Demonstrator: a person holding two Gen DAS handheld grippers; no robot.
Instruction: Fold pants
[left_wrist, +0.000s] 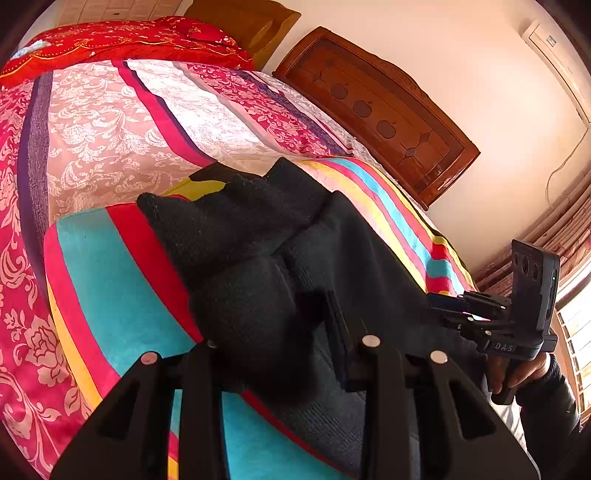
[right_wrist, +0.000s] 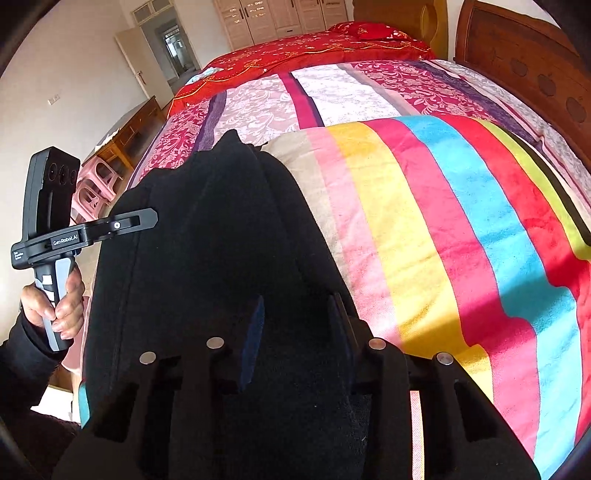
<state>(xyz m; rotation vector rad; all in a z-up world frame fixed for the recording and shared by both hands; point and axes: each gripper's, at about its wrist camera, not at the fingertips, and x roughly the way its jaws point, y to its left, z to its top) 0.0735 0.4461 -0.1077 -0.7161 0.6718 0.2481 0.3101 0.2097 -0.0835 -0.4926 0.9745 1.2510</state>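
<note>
Black knit pants (left_wrist: 251, 236) lie on a striped blanket (left_wrist: 110, 288) on the bed, their far end bunched and raised. My left gripper (left_wrist: 280, 332) is shut on a thick fold of the pants at the near end. In the right wrist view the pants (right_wrist: 207, 229) run away along the blanket's left side. My right gripper (right_wrist: 295, 325) has a wad of the black cloth filling the space between its fingers. The right gripper also shows in the left wrist view (left_wrist: 454, 306); the left gripper shows in the right wrist view (right_wrist: 144, 221) over the pants' left edge.
The striped blanket (right_wrist: 461, 229) covers the near bed over a floral pink sheet (left_wrist: 110, 129). A red quilt (right_wrist: 314, 51) lies at the far end. A wooden headboard (left_wrist: 380, 110) stands along one side. Pink stools (right_wrist: 99, 184) and a wooden table stand beside the bed.
</note>
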